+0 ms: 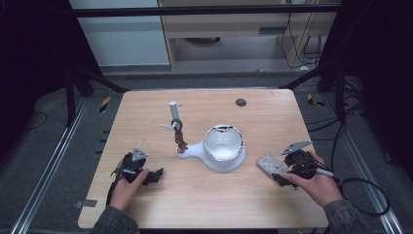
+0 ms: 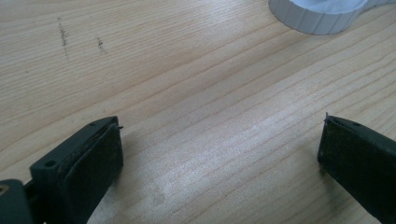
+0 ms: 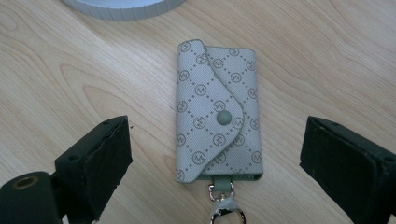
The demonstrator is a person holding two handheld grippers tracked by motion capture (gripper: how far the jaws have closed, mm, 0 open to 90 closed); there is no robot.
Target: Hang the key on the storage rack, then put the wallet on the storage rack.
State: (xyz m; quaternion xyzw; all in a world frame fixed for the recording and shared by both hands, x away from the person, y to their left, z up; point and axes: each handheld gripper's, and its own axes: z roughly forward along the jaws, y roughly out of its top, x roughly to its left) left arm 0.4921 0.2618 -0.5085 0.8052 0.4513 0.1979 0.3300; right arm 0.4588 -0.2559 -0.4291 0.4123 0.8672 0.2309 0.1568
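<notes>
Step in hand: the patterned key pouch [image 3: 217, 112] is lined up for a pick by the right claw [image 3: 215, 158].
Right claw: stood wide, its pads clear of the pouch on both sides; nothing is held.
Left claw [image 2: 219, 149]: spread wide over bare tabletop [image 2: 187, 93], empty.
Pouch place: flat on the tabletop near its right edge, just beside the white holder [image 1: 223, 148], snap flap up, clasp towards the hand.
Good grip: the long sides should be pinched squarely, low at the wood, with the clasp left free.
Open room: bare wood is left between the claws; the right edge lies near, so a lift inwards is judged safer.
</notes>
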